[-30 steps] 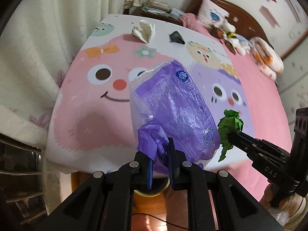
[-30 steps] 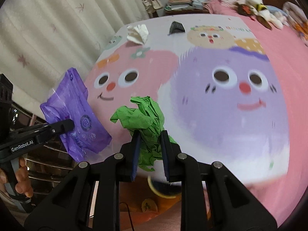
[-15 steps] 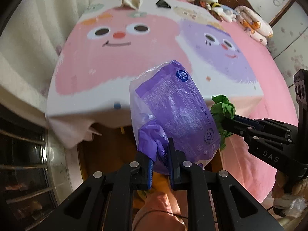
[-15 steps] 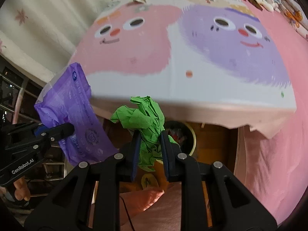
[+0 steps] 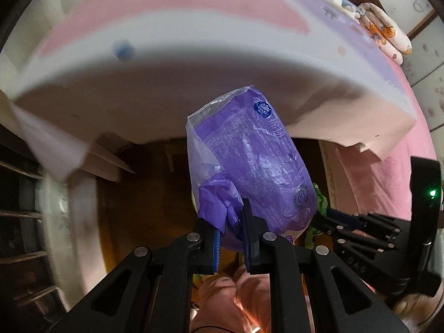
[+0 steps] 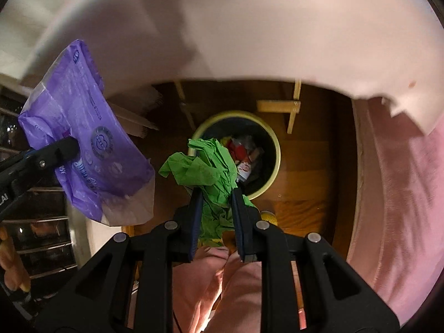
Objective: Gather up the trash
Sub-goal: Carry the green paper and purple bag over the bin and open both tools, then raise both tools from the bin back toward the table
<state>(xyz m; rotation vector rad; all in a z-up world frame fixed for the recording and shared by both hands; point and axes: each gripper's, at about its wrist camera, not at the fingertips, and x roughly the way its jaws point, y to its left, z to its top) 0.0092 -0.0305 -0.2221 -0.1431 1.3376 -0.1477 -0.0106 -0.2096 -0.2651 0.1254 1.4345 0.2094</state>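
My left gripper (image 5: 232, 216) is shut on a crumpled purple plastic wrapper (image 5: 249, 166), which stands up in front of the bed's edge. In the right wrist view the same purple wrapper (image 6: 86, 130) hangs at the left, pinched by the left gripper (image 6: 66, 145). My right gripper (image 6: 215, 194) is shut on a wad of green paper (image 6: 206, 163). Just beyond and below it a round bin (image 6: 273, 149) with a pale yellow rim sits on the wooden floor, holding several pieces of trash. In the left wrist view only a sliver of the green paper (image 5: 319, 198) shows behind the wrapper.
The bed's sheet edge (image 6: 249, 41) overhangs the floor above the bin. A pink blanket (image 6: 394, 183) drapes down on the right. Wooden slats (image 6: 291, 108) lie on the floor behind the bin. A person's pink-clad legs (image 6: 222, 283) are below the grippers. Dark shelving (image 5: 25, 194) stands at left.
Both grippers have dropped from above the bed to below its edge, still holding their items. The bin on the floor has come fully into the right wrist view.
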